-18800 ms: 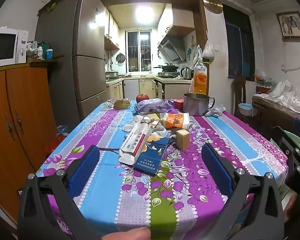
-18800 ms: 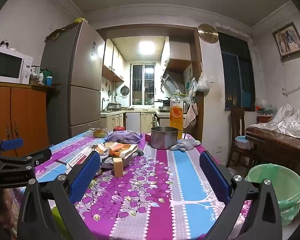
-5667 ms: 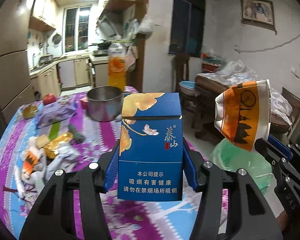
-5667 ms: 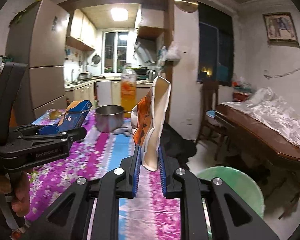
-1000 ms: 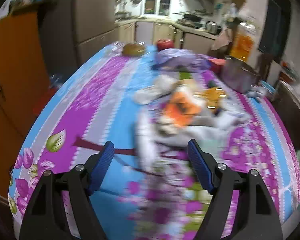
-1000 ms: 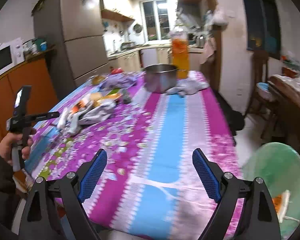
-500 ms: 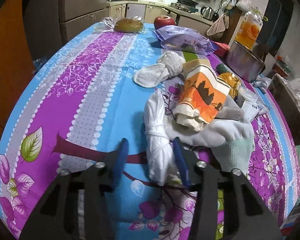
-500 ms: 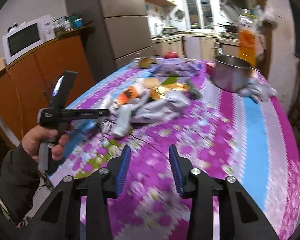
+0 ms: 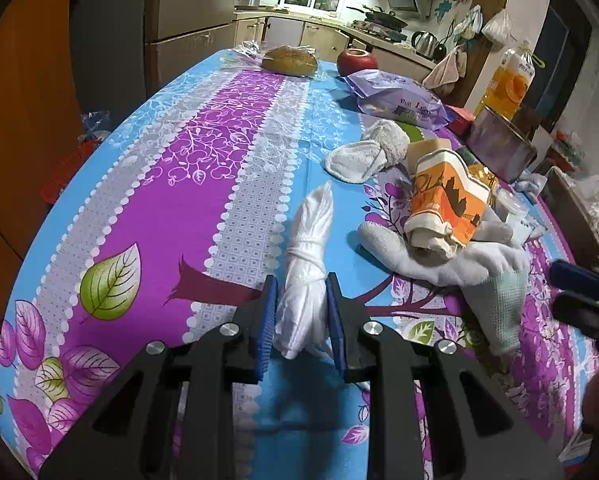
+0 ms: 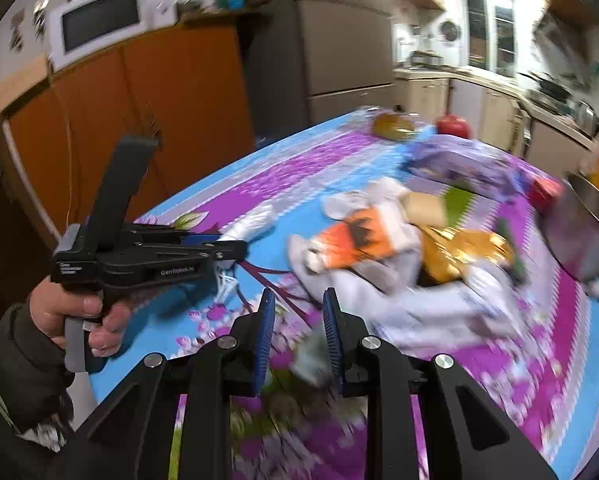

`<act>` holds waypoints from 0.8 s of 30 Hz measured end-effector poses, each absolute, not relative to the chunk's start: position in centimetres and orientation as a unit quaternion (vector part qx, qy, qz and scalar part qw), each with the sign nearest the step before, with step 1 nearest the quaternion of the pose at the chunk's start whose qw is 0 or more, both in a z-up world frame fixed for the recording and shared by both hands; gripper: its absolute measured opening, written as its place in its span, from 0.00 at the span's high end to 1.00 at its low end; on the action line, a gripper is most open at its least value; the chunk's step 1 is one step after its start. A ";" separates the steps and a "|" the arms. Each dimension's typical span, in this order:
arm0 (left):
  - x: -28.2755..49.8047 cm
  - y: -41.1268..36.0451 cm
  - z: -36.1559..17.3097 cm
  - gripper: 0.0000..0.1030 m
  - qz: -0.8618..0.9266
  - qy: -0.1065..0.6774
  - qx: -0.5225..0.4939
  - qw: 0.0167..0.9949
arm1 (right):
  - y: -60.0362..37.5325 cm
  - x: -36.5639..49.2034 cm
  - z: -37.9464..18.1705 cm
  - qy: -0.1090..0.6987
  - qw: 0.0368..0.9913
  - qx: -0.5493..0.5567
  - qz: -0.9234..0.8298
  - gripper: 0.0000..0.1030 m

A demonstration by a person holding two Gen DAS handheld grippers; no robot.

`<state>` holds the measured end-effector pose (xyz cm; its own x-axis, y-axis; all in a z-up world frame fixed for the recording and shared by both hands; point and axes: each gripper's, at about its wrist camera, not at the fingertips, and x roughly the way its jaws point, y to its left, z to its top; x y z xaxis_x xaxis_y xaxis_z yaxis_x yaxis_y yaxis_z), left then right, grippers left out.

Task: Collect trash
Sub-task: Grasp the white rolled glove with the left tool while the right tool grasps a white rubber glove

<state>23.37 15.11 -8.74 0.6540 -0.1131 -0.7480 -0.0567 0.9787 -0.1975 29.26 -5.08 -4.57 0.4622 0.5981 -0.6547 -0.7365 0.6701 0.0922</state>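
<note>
My left gripper [image 9: 300, 320] is shut on a knotted white plastic bag [image 9: 307, 264] that lies on the floral tablecloth [image 9: 171, 184]; it also shows in the right wrist view [image 10: 235, 250], with the bag [image 10: 251, 220] reaching past its tips. An orange and white crushed paper cup [image 9: 443, 204] rests on a white glove [image 9: 451, 260] to the right. My right gripper [image 10: 298, 320] hovers over the table's near edge with the jaws narrowly apart and nothing clearly between them; the view is blurred.
Two white cloth pads [image 9: 371, 152], a purple snack bag [image 9: 399, 96], a red apple [image 9: 355, 62], a bread roll [image 9: 289, 60], a steel pot [image 9: 499, 144] and an orange drink bottle [image 9: 507, 80] stand further back. A wooden cabinet [image 10: 119, 112] and fridge [image 10: 331, 40] lie left.
My left gripper has closed its jaws onto the white plastic bag. My right gripper has narrowed and swung left and down toward the table's near edge.
</note>
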 end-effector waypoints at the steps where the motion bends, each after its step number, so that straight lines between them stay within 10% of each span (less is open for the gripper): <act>1: 23.4 15.2 -8.8 0.78 -0.016 0.415 -0.104 0.904 | -3.6 29.6 -4.7 0.340 0.841 -0.122 0.402 0.75; 19: 23.2 15.2 -8.8 0.78 -0.018 0.411 -0.110 0.905 | 6.5 35.7 -8.5 0.374 0.800 -0.263 0.389 0.75; 24: 23.3 15.2 -8.9 0.78 -0.016 0.411 -0.109 0.905 | 5.6 35.4 -8.0 0.360 0.818 -0.244 0.376 0.97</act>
<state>23.30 15.20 -8.85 0.6614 -0.1189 -0.7405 -0.0595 0.9759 -0.2099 35.44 5.56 -8.04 0.4585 0.4393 -0.7725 -0.7907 0.5985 -0.1290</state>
